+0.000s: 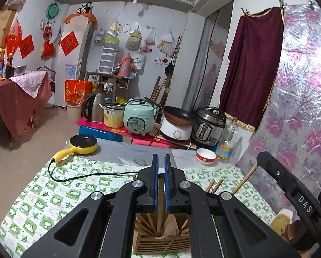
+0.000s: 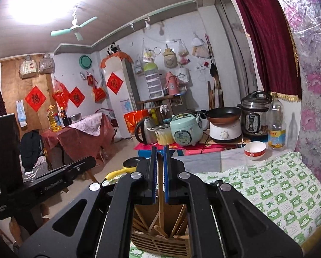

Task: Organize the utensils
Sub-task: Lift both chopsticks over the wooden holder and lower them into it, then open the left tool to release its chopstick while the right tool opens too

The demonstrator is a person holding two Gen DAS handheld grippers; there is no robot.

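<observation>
In the left wrist view my left gripper (image 1: 161,157) is shut on a wooden chopstick (image 1: 160,193) that runs down between its blue pads into a slatted wooden utensil holder (image 1: 160,244) directly below. Several more chopsticks (image 1: 214,186) lean in the holder. In the right wrist view my right gripper (image 2: 159,148) is likewise shut on a thin wooden chopstick (image 2: 161,197), which reaches into the same holder (image 2: 160,246) with several sticks fanned inside. The two grippers hang side by side over the holder. The right gripper's body (image 1: 289,193) shows in the left wrist view and the left gripper's body (image 2: 42,182) in the right wrist view.
The holder stands on a table with a green-and-white checked cloth (image 1: 53,193). At its far edge sit a yellow electric pan (image 1: 83,144) with a black cord, a red-and-white bowl (image 1: 205,155) and a plastic bottle (image 1: 228,142). Cookers and a kettle (image 1: 94,107) crowd a low stand beyond. A floral-covered wall (image 1: 300,107) is on the right.
</observation>
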